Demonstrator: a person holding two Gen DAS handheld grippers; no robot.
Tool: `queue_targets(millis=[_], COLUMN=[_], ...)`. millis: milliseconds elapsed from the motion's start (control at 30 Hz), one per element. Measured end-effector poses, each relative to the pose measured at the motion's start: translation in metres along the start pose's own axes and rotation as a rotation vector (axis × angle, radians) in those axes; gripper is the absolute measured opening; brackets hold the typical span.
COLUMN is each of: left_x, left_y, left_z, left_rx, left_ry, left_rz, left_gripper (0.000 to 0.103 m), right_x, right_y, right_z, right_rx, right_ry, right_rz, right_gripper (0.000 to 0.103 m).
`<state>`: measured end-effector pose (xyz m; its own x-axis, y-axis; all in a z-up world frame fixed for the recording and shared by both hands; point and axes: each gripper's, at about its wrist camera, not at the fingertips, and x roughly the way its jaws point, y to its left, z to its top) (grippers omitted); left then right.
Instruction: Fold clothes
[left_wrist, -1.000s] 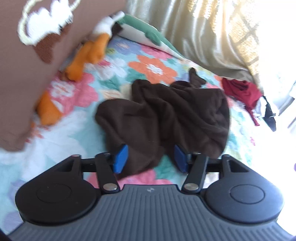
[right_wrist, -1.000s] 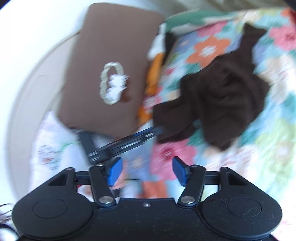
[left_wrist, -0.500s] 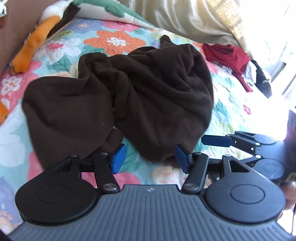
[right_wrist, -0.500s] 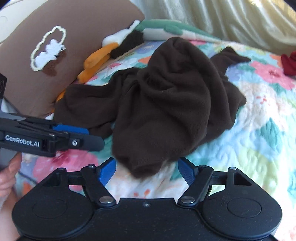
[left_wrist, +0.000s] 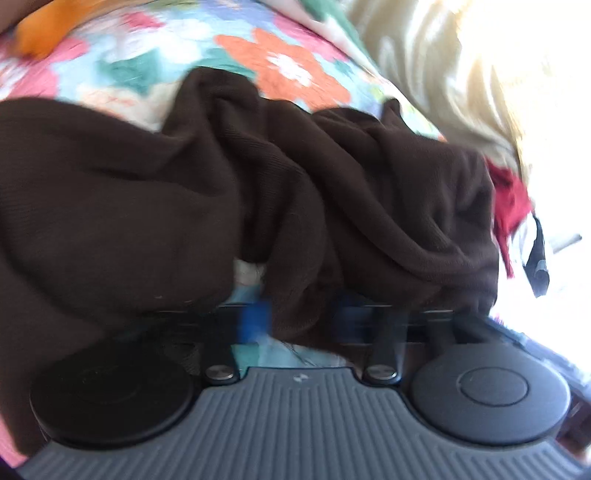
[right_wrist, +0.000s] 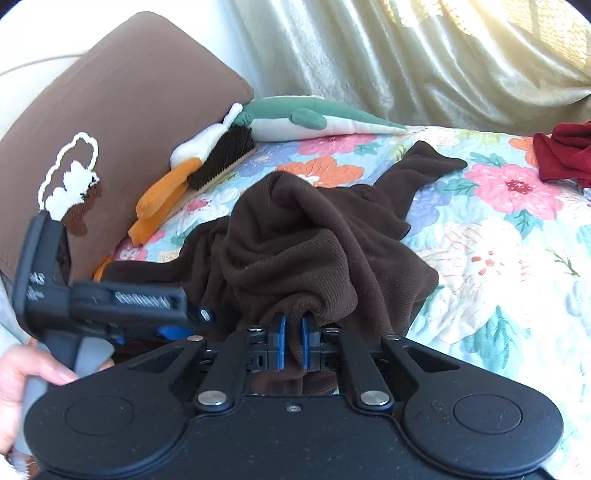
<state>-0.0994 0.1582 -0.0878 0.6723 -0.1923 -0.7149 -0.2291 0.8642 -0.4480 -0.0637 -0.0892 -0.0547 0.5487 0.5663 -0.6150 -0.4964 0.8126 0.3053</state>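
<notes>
A: State of the right-hand two-finger gripper with black body and blue pads (right_wrist: 291, 345)?

B: Its jaws stand nearly together, and a fold of the dark brown knitted garment (right_wrist: 314, 251) is pinched between the blue pads (right_wrist: 281, 343).

A: And the left-hand two-finger gripper with grey ribbed body and blue pads (left_wrist: 299, 321)?

B: In its own view it is motion-blurred. Brown fabric lies between and over its fingers; whether the jaws have closed cannot be told. In the right wrist view its black body sits low at the left, pointing toward the same garment, the pads hidden.

A: Hands?

B: The person's bare left hand (right_wrist: 22, 384) wraps the left gripper's handle at the lower left edge.
</notes>
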Motion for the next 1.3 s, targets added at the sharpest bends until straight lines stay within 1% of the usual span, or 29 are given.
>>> queue_targets(millis=[67, 200, 300, 333, 433, 500, 533, 567, 633, 667, 733, 767, 800, 833, 867, 900, 967, 1033, 1100, 1167, 1200, 1233, 1267, 1300], left_x=[-0.011, -0.033, -0.050, -0.055, -0.069, -0.072, -0.075, -0.078, -0.083, -0.091, -0.111, -0.120, -0.124, -0.126, -0.125, -0.120, -0.108, -0.100, -0.097, -0.095, -0.094, -0.092, -0.089, -0.087], left_y=[-0.008, -0.025, -0.037, -0.037, -0.028, -0.018, -0.014, -0.010, -0.003, 0.000, -0.001, 0.000, 0.004, 0.010, 0.016, 0.020, 0.023, 0.021, 0.017, 0.010, 0.007, 0.004, 0.001, -0.001], left_z=[-0.001, -0.002, -0.004, -0.004, -0.005, -0.003, -0.003, -0.003, -0.001, 0.000, 0.002, 0.004, 0.007, 0.011, 0.013, 0.014, 0.014, 0.013, 0.010, 0.007, 0.005, 0.004, 0.002, -0.001], left_rx=[0.057, 0.171, 0.257, 0.256, 0.197, 0.159, 0.143, 0.128, 0.107, 0.100, 0.115, 0.117, 0.100, 0.070, 0.045, 0.043, 0.058, 0.067, 0.073, 0.092, 0.103, 0.108, 0.101, 0.095], left_ry=[-0.053, -0.158, -0.237, -0.252, -0.268, -0.253, -0.253, -0.257, -0.306, -0.356, -0.465, -0.505, -0.519, -0.517, -0.504, -0.477, -0.416, -0.363, -0.333, -0.324, -0.318, -0.300, -0.282, -0.278], left_rz=[0.048, 0.145, 0.218, 0.232, 0.256, 0.269, 0.275, 0.283, 0.318, 0.348, 0.405, 0.421, 0.422, 0.412, 0.406, 0.400, 0.392, 0.360, 0.320, 0.301, 0.285, 0.258, 0.226, 0.186], left_gripper=[0.010, 0.010, 0.010, 0.010, 0.010, 0.010, 0.010, 0.010, 0.010, 0.010, 0.006, 0.006, 0.006, 0.006, 0.006, 0.006, 0.006, 0.006, 0.007, 0.008, 0.019, 0.049, 0.062, 0.068], right_x=[-0.003, -0.007, -0.009, -0.010, -0.011, -0.009, -0.008, -0.006, -0.002, 0.000, 0.004, 0.006, 0.007, 0.008, 0.009, 0.010, 0.015, 0.023, 0.032, 0.038, 0.040, 0.040, 0.039, 0.037], right_y=[0.000, 0.003, 0.001, 0.001, 0.004, 0.004, 0.003, 0.002, -0.003, -0.004, -0.007, -0.008, -0.008, -0.008, -0.009, -0.010, -0.013, -0.017, -0.022, -0.027, -0.028, -0.027, -0.023, -0.019], right_z=[-0.001, -0.001, 0.000, 0.000, -0.003, -0.008, -0.011, -0.014, -0.020, -0.022, -0.026, -0.028, -0.029, -0.030, -0.031, -0.032, -0.033, -0.033, -0.033, -0.034, -0.034, -0.034, -0.033, -0.032], right_rx=[-0.002, -0.026, -0.018, -0.019, -0.032, -0.024, -0.011, 0.004, 0.039, 0.053, 0.081, 0.092, 0.094, 0.096, 0.099, 0.102, 0.114, 0.136, 0.173, 0.207, 0.216, 0.200, 0.157, 0.097], right_ry=[0.001, -0.007, -0.003, -0.001, 0.016, 0.029, 0.035, 0.043, 0.068, 0.079, 0.102, 0.111, 0.118, 0.122, 0.123, 0.127, 0.143, 0.158, 0.164, 0.151, 0.141, 0.125, 0.114, 0.108], right_rz=[0.005, -0.013, -0.005, -0.008, -0.014, -0.033, -0.040, -0.043, -0.038, -0.034, -0.026, -0.027, -0.037, -0.045, -0.045, -0.043, -0.040, -0.037, -0.035, -0.045, -0.052, -0.065, -0.085, -0.106], right_gripper=[0.009, 0.007, 0.007, 0.007, 0.012, 0.028, 0.040, 0.043, 0.043, 0.043, 0.044, 0.046, 0.049, 0.054, 0.056, 0.056, 0.057, 0.057, 0.057, 0.057, 0.057, 0.051, 0.028, 0.015])
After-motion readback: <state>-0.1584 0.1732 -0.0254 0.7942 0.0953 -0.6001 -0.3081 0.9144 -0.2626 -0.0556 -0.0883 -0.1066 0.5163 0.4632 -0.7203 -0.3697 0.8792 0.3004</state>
